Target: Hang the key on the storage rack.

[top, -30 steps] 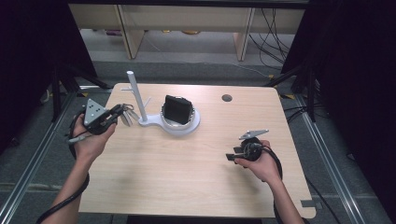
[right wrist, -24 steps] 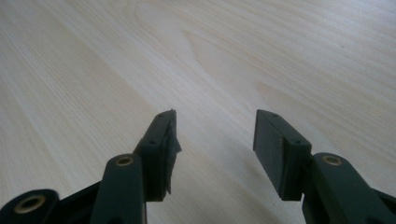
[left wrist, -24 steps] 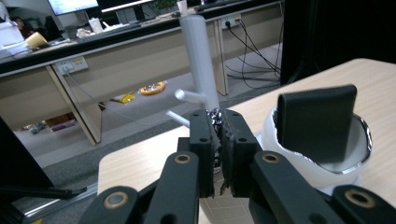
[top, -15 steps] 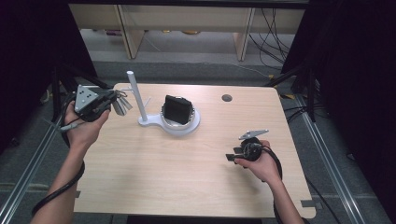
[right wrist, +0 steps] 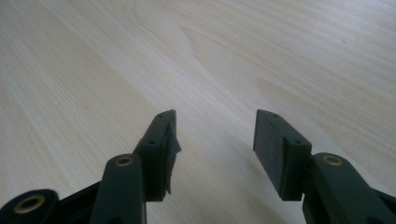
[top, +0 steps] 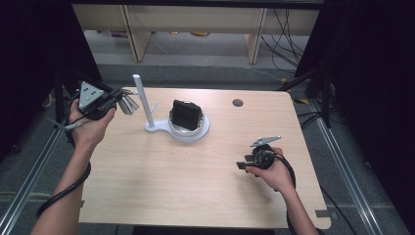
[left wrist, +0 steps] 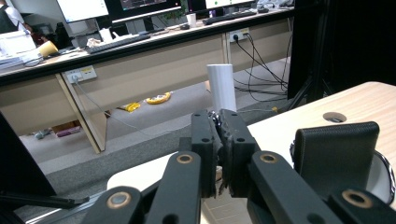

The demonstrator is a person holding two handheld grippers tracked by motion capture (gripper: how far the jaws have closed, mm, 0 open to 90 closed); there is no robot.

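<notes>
left tool (top: 126,102) lifted away from white stand (top: 147,108); right unmoved

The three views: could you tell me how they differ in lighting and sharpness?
High view: the table is evenly lit, the surroundings at both sides fall to black. Left gripper view: the near jaws look soft, the white post and desks behind sharper. Right gripper view: bright wood, the far grain blurred, no glare.
</notes>
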